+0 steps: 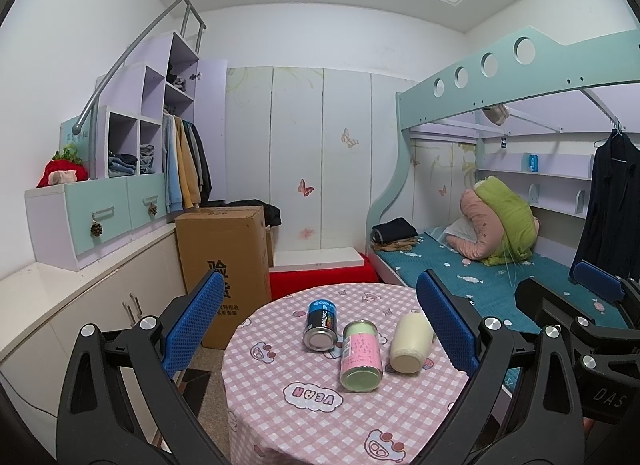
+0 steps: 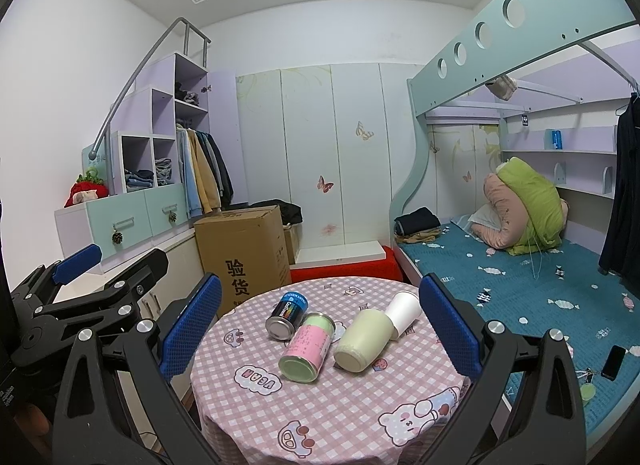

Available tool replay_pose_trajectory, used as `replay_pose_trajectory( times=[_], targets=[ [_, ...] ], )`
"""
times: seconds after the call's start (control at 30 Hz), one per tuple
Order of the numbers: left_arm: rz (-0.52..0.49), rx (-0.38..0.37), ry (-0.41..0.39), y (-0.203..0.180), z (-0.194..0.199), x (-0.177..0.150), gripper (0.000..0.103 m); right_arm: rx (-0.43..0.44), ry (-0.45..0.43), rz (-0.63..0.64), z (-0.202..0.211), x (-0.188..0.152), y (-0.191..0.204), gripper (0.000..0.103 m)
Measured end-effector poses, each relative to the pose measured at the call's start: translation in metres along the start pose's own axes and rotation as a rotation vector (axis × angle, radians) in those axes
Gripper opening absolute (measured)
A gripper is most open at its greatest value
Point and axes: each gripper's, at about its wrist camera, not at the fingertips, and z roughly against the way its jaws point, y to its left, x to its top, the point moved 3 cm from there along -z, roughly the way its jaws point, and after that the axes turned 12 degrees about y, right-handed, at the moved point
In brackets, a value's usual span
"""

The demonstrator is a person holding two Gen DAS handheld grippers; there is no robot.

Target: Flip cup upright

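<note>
Lower centre of frame: round desk (image 2: 320, 405) under pink checked cloth. Left gripper (image 1: 320, 329) and right gripper (image 2: 320, 329) above its near edge, fingers apart, empty. Mid-desk, lying sideways: pale green cup (image 2: 362, 339), pink-labelled can (image 2: 306, 351), white cup (image 2: 404, 311), dark can (image 2: 286, 315).

Dark blue tin can (image 1: 320, 325) and pink-labelled green can (image 1: 360, 357) lying centre frame, brown cardboard box (image 1: 224, 265) left of them

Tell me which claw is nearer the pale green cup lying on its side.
Right, narrowly. The pale green cup lies ahead between the right claw fingers; for the left claw it sits off toward its right finger.
</note>
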Motion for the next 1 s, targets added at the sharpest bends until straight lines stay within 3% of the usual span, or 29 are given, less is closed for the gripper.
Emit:
replay_pose_trajectory(
  times=[0.73,1.0],
  targets=[
    [-0.002,0.000,0.009,-0.004,-0.007,-0.008,0.097,0.006,0.012,-0.012,-0.023,-0.011,0.001,0.095],
    [-0.003,-0.002,0.010,-0.002,-0.027,-0.019,0.097,0.007,0.013,-0.014,-0.025,-0.011,0.001,0.095]
  ],
)
